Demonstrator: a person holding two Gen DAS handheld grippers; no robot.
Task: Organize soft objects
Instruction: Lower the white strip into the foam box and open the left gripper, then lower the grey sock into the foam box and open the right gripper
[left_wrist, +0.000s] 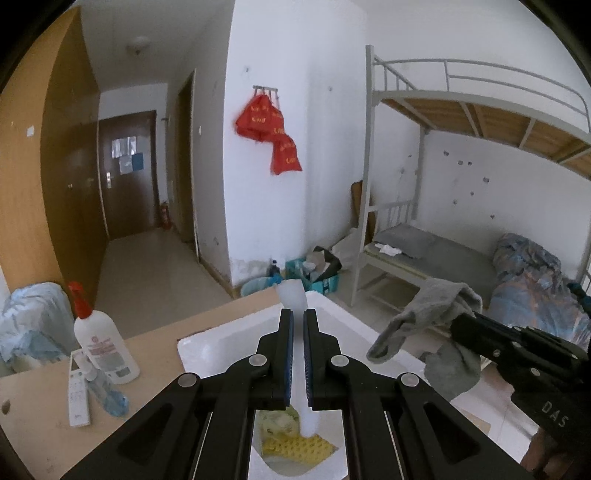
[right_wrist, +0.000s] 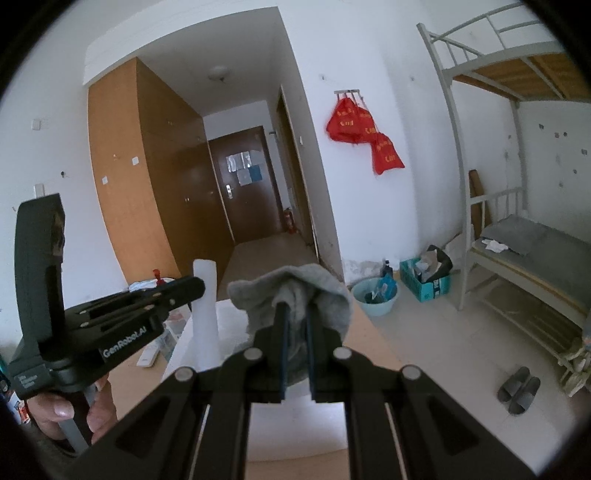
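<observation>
Left hand-held gripper (right_wrist: 192, 288), marked "GenRobot.AI", clamped on a white foam stick (right_wrist: 205, 314); right hand-held gripper (right_wrist: 295, 314) on a grey sock (right_wrist: 332, 306).

A foam box (left_wrist: 207, 341) sits on the bench (left_wrist: 155, 343) at centre frame; a spray bottle (left_wrist: 101, 343) stands left of it, a bed (left_wrist: 443, 258) at right.

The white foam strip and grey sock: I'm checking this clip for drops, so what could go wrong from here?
The left gripper pinches the upright white foam strip only mid-length, so it may bend or slip. The grey sock dangles from the right gripper past the white foam box edge and could snag or fall outside.
</observation>
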